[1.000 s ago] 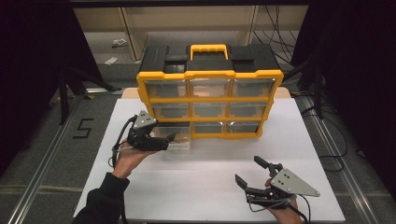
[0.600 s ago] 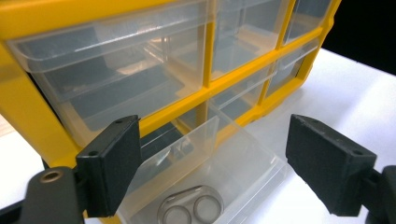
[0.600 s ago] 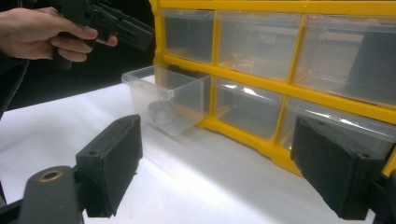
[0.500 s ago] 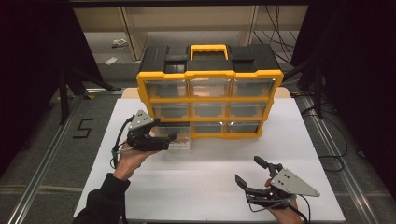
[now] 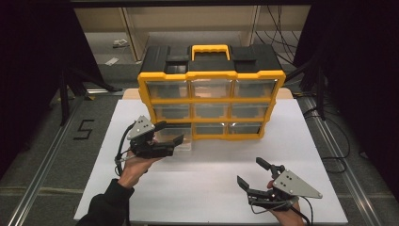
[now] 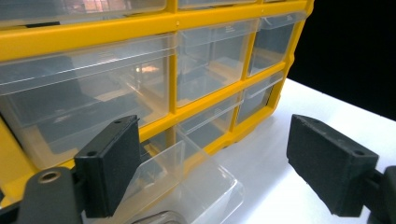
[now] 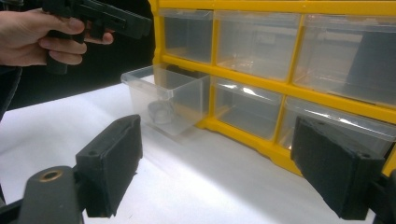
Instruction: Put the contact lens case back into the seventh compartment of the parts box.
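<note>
A yellow organiser cabinet (image 5: 211, 75) with clear drawers and a black top stands at the back of the white board. Its bottom-left drawer (image 5: 187, 147) is pulled out onto the board. In the right gripper view, this clear drawer (image 7: 163, 93) holds a small round ring-like piece (image 7: 161, 112). My left gripper (image 5: 171, 133) hovers just above the drawer's front, jaws open and nothing between them; the drawer (image 6: 187, 186) lies below its pads. My right gripper (image 5: 249, 171) stands open near the board's front right, well apart from the cabinet, pointing toward it (image 7: 215, 154).
The white board (image 5: 211, 188) has free room in front of the cabinet and between my hands. A tape mark shaped like a 5 (image 5: 84, 129) lies on the floor at left. Metal rails (image 5: 44, 169) run along both sides. My left hand (image 7: 42, 37) shows in the right gripper view.
</note>
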Tool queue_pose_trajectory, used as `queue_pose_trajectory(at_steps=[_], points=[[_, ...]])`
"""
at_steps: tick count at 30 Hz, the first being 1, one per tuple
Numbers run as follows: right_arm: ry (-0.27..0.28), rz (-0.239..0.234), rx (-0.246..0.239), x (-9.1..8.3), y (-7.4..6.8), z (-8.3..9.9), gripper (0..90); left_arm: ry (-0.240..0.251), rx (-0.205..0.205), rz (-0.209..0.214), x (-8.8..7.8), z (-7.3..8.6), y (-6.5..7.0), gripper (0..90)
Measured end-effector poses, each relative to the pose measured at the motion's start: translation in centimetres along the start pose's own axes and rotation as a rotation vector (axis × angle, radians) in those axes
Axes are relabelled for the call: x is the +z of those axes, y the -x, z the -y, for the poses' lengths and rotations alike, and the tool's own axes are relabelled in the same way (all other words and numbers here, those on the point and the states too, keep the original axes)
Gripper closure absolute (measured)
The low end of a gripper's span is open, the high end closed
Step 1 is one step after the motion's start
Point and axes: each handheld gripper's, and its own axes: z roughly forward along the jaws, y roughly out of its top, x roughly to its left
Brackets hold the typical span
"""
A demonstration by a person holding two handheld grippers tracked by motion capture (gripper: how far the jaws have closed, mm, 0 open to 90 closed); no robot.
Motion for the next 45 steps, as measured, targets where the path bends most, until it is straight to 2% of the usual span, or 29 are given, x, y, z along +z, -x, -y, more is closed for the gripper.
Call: queue_pose_trajectory(at_steps=[8, 9, 11, 17, 24, 25, 30, 32, 45], points=[[0.004, 0.002, 0.006, 0.0, 0.0, 0.0, 17.6, 0.029, 0.022, 0.021, -0.1, 0.6, 1.0, 17.6], [0.005, 0.002, 0.006, 0.0, 0.0, 0.0, 17.6, 0.032, 0.049, 0.011, -0.2, 0.7, 1.3, 17.6], [0.004, 0.003, 0.007, 0.0, 0.1, 0.0, 17.6, 0.039, 0.06, 0.012, -0.2, 0.8, 1.6, 17.6], [0.004, 0.004, 0.008, 0.0, 0.1, 0.0, 17.6, 0.042, 0.061, 0.02, -0.2, 1.2, 1.9, 18.1], [0.004, 0.005, 0.008, 0.0, 0.1, 0.0, 17.6, 0.073, 0.055, 0.033, -0.4, 1.8, 2.1, 18.1], [0.005, 0.005, 0.008, 0.0, 0.1, 0.0, 17.6, 0.075, 0.065, 0.031, -0.5, 2.0, 2.2, 17.9], [0.004, 0.005, 0.008, 0.0, 0.1, 0.0, 17.6, 0.086, 0.059, 0.031, -0.6, 2.6, 2.2, 17.9], [0.004, 0.005, 0.007, 0.0, 0.1, 0.0, 17.6, 0.084, 0.076, 0.008, -0.7, 3.2, 2.5, 17.9], [0.003, 0.006, 0.004, 0.0, 0.0, 0.0, 17.6, 0.107, 0.074, 0.011, -1.8, 4.6, 3.0, 17.0]])
